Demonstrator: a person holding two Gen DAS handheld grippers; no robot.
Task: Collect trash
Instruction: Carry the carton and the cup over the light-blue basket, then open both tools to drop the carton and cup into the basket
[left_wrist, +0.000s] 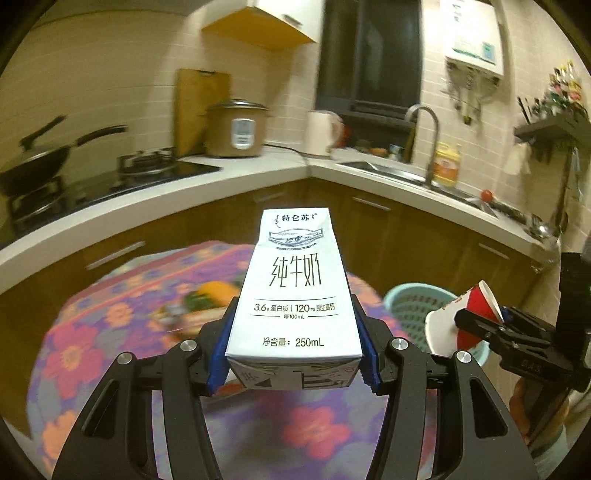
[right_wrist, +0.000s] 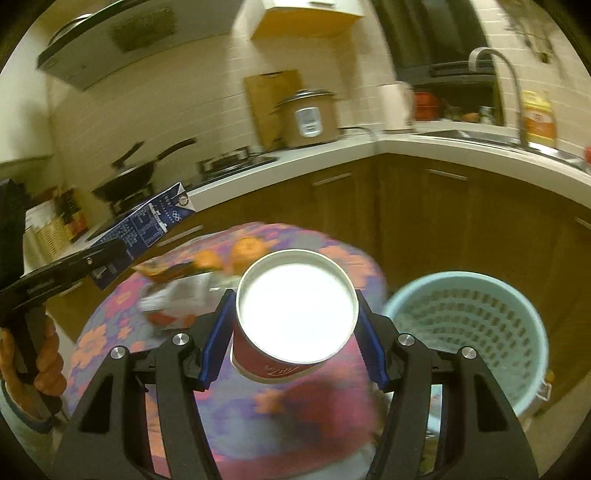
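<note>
My left gripper (left_wrist: 293, 350) is shut on a white 250 mL milk carton (left_wrist: 295, 291) and holds it above the flowered table (left_wrist: 110, 332). The carton also shows in the right wrist view (right_wrist: 147, 225), at the left, in that gripper (right_wrist: 107, 258). My right gripper (right_wrist: 295, 332) is shut on a red paper cup (right_wrist: 291, 314) with a white inside, held tilted above the table's right side. The cup shows in the left wrist view (left_wrist: 465, 317) over the light blue mesh trash basket (left_wrist: 417, 299). In the right wrist view the basket (right_wrist: 469, 332) stands just right of the cup.
Blurred wrappers and orange fruit (right_wrist: 243, 254) lie on the table's far side. Wooden cabinets (left_wrist: 406, 236) and a white counter (left_wrist: 258, 166) curve behind, with a stove and wok (left_wrist: 40, 162), rice cooker (left_wrist: 236, 129), kettle (left_wrist: 321, 133) and sink tap (left_wrist: 428, 136).
</note>
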